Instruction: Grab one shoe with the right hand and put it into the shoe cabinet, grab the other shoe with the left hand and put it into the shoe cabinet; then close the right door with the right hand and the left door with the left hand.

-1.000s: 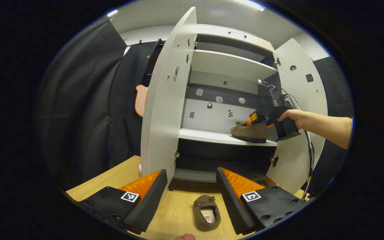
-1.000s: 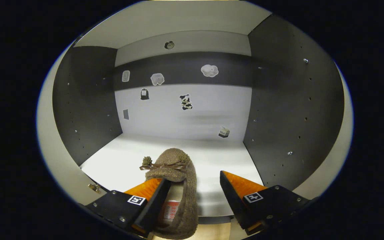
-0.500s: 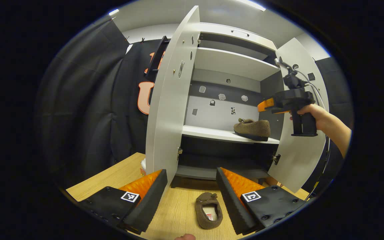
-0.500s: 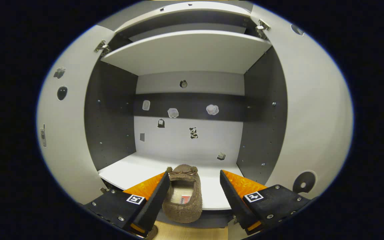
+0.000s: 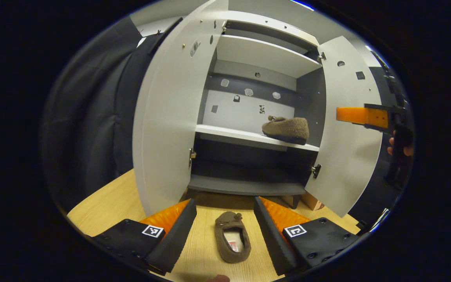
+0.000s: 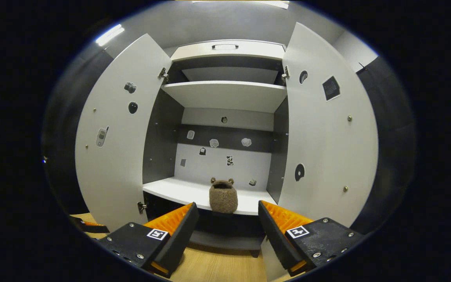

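One brown fuzzy slipper [image 5: 286,130] [image 6: 223,196] rests on the middle shelf [image 5: 233,135] of the white shoe cabinet, toward its right side. The other brown slipper [image 5: 231,241] lies on the wooden floor, toe toward the cabinet, between the fingers of my left gripper [image 5: 224,219], which is open above it. My right gripper [image 6: 227,221] is open and empty, back from the cabinet front; in the left gripper view it sits at the far right [image 5: 360,116], held by a hand [image 5: 399,148]. Both cabinet doors, the left door [image 5: 163,117] and right door [image 5: 347,129], stand wide open.
The wooden floor [image 5: 108,199] runs up to the cabinet's base. A dark lower shelf [image 5: 245,184] sits under the middle one, and an upper shelf [image 6: 225,94] above. Black cloth hangs to the left of the cabinet. A small cardboard box [image 5: 311,201] stands behind the right door.
My right gripper let go of the slipper on the shelf and pulled back out of the cabinet. My left gripper dropped and moved nearer the slipper on the floor.
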